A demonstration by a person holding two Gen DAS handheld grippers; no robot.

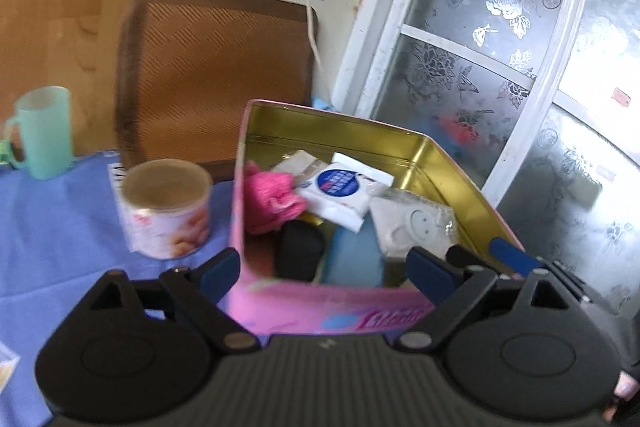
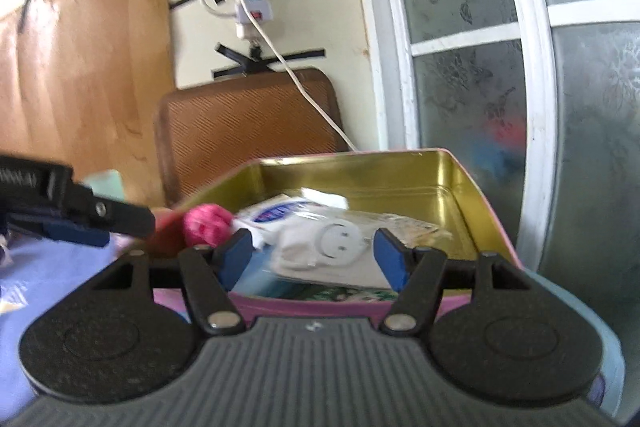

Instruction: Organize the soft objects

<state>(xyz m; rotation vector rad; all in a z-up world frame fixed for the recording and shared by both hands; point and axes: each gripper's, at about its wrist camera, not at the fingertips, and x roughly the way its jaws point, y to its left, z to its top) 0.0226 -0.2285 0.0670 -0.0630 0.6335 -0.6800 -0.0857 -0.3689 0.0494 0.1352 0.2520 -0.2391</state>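
Observation:
A pink tin box with a gold inside stands on the blue cloth. In it lie a pink knitted cloth, a white tissue pack with a blue round label, a wrapped white item with a smiley face, a black piece and a blue piece. My left gripper is open wide across the box's near left corner, one finger outside the wall and nothing between the pads. My right gripper is open at the near wall, with the smiley item lying beyond its fingers in the box.
A pale green mug and a round printed can stand left of the box. A brown woven mat leans on the wall behind. A frosted glass door is close on the right. A white cable hangs from a power strip.

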